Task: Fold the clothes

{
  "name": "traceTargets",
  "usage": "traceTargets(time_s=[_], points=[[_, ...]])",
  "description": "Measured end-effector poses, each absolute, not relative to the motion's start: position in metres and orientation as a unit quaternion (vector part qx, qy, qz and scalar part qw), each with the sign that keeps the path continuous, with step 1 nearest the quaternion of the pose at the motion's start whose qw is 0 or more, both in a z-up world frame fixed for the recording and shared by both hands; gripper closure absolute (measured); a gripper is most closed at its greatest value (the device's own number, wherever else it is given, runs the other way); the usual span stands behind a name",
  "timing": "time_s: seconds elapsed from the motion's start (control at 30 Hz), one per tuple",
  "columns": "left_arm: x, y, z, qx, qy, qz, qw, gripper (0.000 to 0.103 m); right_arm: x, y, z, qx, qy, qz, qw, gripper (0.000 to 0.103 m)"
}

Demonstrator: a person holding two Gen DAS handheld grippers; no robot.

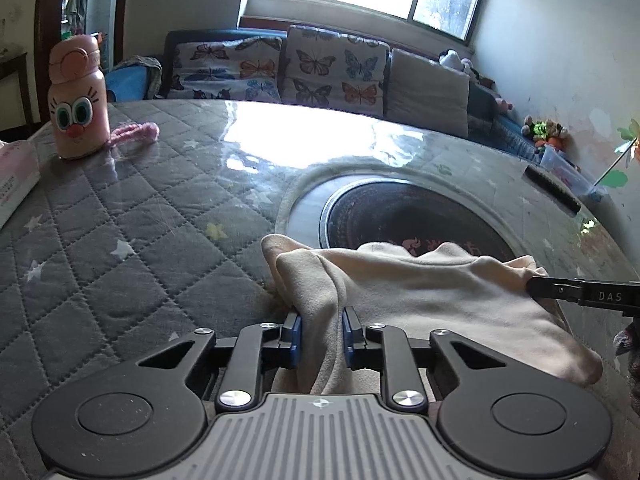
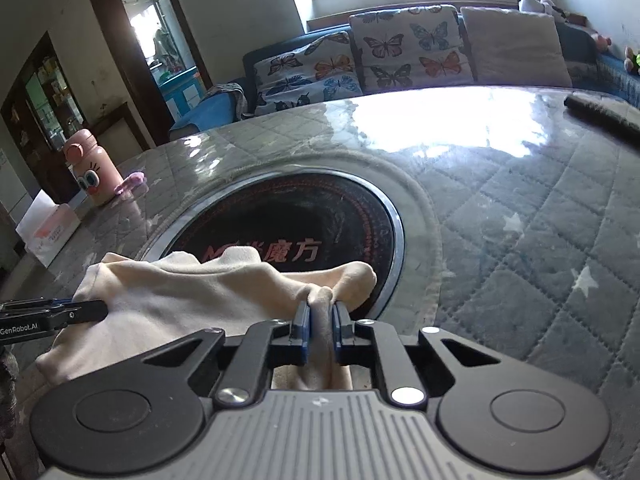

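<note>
A cream cloth garment [image 1: 432, 292] lies bunched on the table's near side, partly over the round black cooktop; it also shows in the right wrist view [image 2: 192, 296]. My left gripper [image 1: 320, 320] is shut on the garment's left edge, fabric pinched between its blue pads. My right gripper [image 2: 320, 316] is shut on the garment's right edge. Each gripper's black tip shows in the other view, the right one [image 1: 560, 290] and the left one [image 2: 72, 312], at opposite ends of the cloth.
The table has a grey quilted star cover [image 1: 120, 240] under glossy plastic, with a round black induction cooktop [image 2: 304, 232] set in it. A pink cartoon bottle [image 1: 78, 100] and pink fuzzy item [image 1: 136, 134] stand far left, a white box [image 2: 52, 232] beside. A black strip [image 1: 552, 190] lies far right. A sofa [image 1: 320, 68] is behind.
</note>
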State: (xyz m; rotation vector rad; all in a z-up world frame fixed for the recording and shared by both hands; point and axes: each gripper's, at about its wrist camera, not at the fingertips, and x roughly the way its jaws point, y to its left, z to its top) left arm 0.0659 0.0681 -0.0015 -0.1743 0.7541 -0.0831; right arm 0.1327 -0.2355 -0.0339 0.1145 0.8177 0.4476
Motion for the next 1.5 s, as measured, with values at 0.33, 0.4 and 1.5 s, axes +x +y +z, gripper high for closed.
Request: traceTargets(time_s=[0.33, 0.4, 1.5], points=[[0.029, 0.113, 0.022, -0.106, 0.324, -0.008, 0.940, 0.082, 0.126, -0.181, 0.007, 0.016, 0.353, 0.272, 0.895, 0.095], [0.020, 0.130, 0.026, -0.110, 0.318, 0.007, 0.942, 0.082, 0.126, -0.162, 0.013, 0.006, 0.349, 0.290, 0.891, 0.095], [0.012, 0.233, 0.022, -0.085, 0.347, 0.162, 0.920, 0.054, 0.132, 0.056, -0.009, -0.113, 0.353, 0.442, 0.817, 0.056]])
